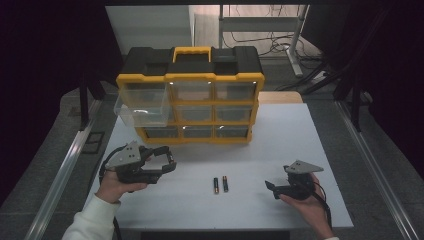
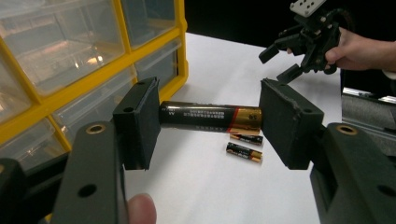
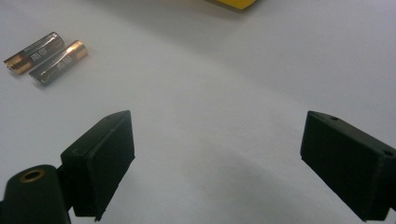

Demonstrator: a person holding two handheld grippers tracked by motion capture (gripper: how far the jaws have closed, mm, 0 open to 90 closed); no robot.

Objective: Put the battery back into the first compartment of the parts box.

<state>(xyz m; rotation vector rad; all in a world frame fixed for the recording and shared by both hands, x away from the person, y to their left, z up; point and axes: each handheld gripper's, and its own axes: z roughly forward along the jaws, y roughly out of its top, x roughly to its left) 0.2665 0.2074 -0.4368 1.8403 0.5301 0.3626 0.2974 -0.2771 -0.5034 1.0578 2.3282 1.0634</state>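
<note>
High view looks down on a white worktop (image 1: pixel 280 130) with a yellow-and-black drawer organizer (image 1: pixel 190 95) at its far side; its upper left clear drawer (image 1: pixel 142 107) is pulled out toward the person. The left gripper (image 1: pixel 167 161) is held above the worktop in front of that cabinet, and the right gripper (image 1: pixel 271 187) sits low at the right, well apart from it. Between them lie two small batteries (image 1: pixel 220 184) side by side, nearly touching.

From up there, what the left gripper carries cannot be made out. The left gripper view settles it: the jaws are clamped on a larger battery (image 2: pixel 210 117), end to end, lifted clear of the worktop, its black body to the left and copper-coloured end to the right. White print runs along its casing, too small to read. The right gripper view looks along widely parted jaws with bare worktop between them. Both loose cells lie at the upper left there, their lettering visible but blurred beyond reading.
</note>
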